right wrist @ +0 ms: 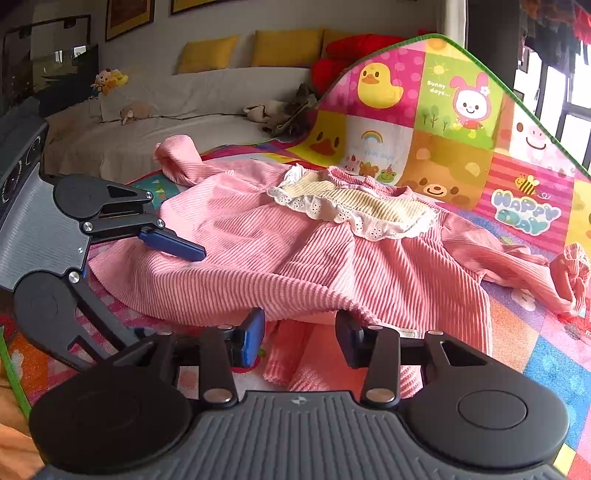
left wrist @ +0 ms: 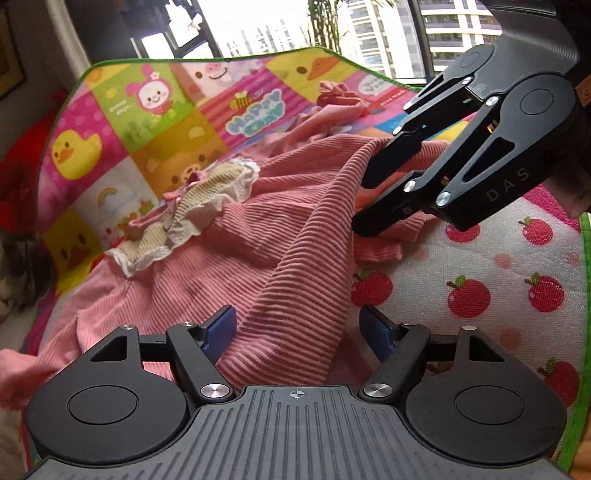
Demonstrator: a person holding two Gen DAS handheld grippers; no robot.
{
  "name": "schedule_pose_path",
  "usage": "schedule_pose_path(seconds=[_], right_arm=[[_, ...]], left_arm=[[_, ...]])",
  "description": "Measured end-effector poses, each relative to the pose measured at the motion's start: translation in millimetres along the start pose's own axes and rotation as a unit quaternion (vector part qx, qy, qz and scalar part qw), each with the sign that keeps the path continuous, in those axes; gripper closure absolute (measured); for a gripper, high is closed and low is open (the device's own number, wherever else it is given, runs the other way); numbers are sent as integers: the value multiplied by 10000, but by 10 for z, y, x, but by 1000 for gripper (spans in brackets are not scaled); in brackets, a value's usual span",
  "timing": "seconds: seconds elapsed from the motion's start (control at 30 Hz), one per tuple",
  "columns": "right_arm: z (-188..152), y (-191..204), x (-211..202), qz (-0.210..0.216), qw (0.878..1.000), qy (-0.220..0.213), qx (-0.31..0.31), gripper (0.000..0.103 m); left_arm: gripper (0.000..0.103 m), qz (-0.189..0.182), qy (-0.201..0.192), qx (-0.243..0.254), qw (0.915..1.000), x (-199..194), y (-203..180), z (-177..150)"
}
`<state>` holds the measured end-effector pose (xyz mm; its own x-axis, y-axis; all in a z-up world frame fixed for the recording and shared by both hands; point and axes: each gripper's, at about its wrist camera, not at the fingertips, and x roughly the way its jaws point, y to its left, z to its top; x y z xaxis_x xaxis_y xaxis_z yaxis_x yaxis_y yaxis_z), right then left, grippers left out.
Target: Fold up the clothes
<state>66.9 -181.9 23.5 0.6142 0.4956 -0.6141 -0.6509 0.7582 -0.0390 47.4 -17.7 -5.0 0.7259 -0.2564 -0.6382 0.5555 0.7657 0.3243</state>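
A pink ribbed child's dress [left wrist: 258, 229] with a cream lace-trimmed collar [left wrist: 192, 206] lies spread on a colourful cartoon play mat [left wrist: 147, 122]. My left gripper [left wrist: 297, 328] is open, its blue pads on either side of a raised fold of the hem. My right gripper [left wrist: 364, 199] shows at the upper right of the left wrist view, open around the hem edge. In the right wrist view the dress [right wrist: 295, 251] lies ahead, my right gripper [right wrist: 301, 332] is open at the lifted hem, and my left gripper [right wrist: 177, 266] is at the left with one finger over the cloth.
The mat's far end [right wrist: 443, 110] curls upward. A sofa with yellow cushions [right wrist: 221, 55] and soft toys stands behind it. Windows [left wrist: 295, 29] lie beyond the mat. One sleeve [right wrist: 569, 273] lies bunched at the right.
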Motion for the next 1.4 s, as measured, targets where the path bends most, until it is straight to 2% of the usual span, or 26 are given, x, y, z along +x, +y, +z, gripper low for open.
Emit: schedule_pose_path(seconds=[0.07,0.1,0.13,0.23,0.37,0.47,0.6,0.7,0.83,0.93,0.97,1.1,1.2,1.3,1.37,1.4], right_arm=[[-4,-3,-18,-31,10000,-20,-25,61],[-7,4,-37,-35,10000,-38,-60,61],[-10,14,-58,-45,9999,-59,-114,61],[-20,78,-131,-145,9990,-142,-397,58],[-7,151,-214,-50,9983,-173,-553,57],[-26,292,-258,326,9967,-99,-739,57],[-78,472,-99,682,9933,247,-902,57],[-72,436,91,790,9940,442,-612,57],[-2,199,245,1103,9913,617,376,55],[5,215,170,1369,9880,609,381,56],[-2,236,129,1314,9893,560,281,56],[-43,242,13,449,9983,301,-199,63],[-100,121,103,306,9979,558,-73,65],[-158,58,131,224,9983,531,-116,66],[-154,10,129,179,9986,499,-9,78],[-152,-13,125,169,9987,481,41,89]], left_arm=[[59,-11,22,-37,10000,-5,38,21],[70,-63,37,-79,9999,-12,62,30],[85,-124,42,-131,9998,-25,90,42],[90,-359,-237,-508,9978,-209,268,147],[93,-338,-615,-864,9938,-400,513,313],[94,-297,-686,-1029,9919,-394,622,391],[94,-244,-675,-1110,9912,-334,660,420],[94,-272,-699,-1117,9909,-337,653,407],[94,-298,-692,-1147,9905,-353,659,370],[94,-314,-691,-1188,9900,-353,665,354],[94,-313,-692,-1195,9899,-351,664,354],[94,-348,-688,-1191,9899,-338,646,353],[94,-362,-687,-1202,9897,-323,645,356],[94,-356,-694,-1231,9893,-328,660,348],[94,-342,-693,-1228,9894,-332,666,348],[94,-335,-695,-1230,9894,-335,669,350]])
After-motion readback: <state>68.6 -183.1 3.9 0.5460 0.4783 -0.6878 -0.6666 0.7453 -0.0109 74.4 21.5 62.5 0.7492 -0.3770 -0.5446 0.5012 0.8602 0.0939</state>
